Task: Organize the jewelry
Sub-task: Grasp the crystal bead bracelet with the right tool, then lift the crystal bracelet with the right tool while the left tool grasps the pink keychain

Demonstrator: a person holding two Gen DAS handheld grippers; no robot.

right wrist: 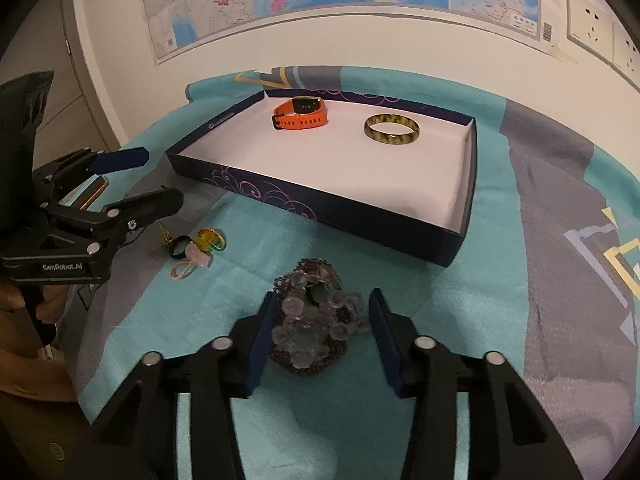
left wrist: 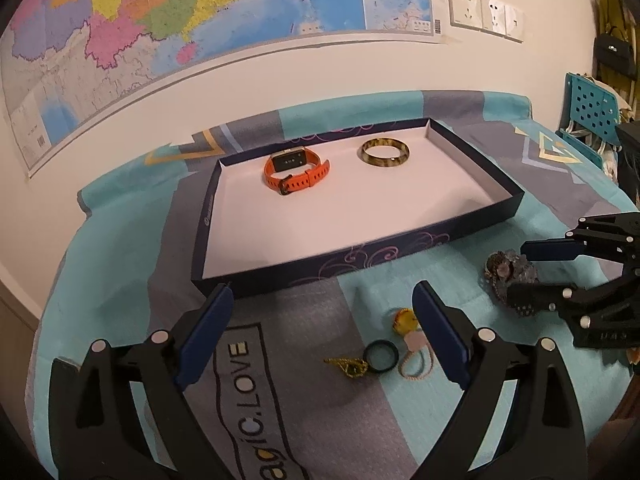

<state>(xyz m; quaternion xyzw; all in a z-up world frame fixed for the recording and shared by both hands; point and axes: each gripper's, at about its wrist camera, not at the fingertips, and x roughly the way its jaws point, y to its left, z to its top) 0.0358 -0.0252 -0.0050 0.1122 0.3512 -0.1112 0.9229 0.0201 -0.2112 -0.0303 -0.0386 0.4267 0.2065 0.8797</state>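
Note:
A dark blue shallow box [left wrist: 320,268] [right wrist: 360,220] with a white floor holds an orange watch [left wrist: 296,174] [right wrist: 301,114] and a mottled bangle [left wrist: 385,152] [right wrist: 392,129]. My left gripper [left wrist: 324,290] [right wrist: 160,178] stands wide open over the cloth. A yellow ring [left wrist: 405,320] [right wrist: 210,238], a black ring [left wrist: 382,362], a gold trinket [left wrist: 348,366] and a pink bead loop [left wrist: 416,364] [right wrist: 184,270] lie between and just ahead of its fingers, untouched. My right gripper [right wrist: 324,296] [left wrist: 520,274] straddles a heap of dark and clear beads [right wrist: 316,320] [left wrist: 506,268] lying on the cloth. Its left pad is at the heap; a thin gap shows on the right.
A teal and grey cloth [left wrist: 280,320] covers the table against a white wall with a map [left wrist: 160,20] and sockets [left wrist: 484,12]. A teal perforated chair back [left wrist: 592,108] stands at the far right. A hand [right wrist: 12,300] holds the left gripper's handle.

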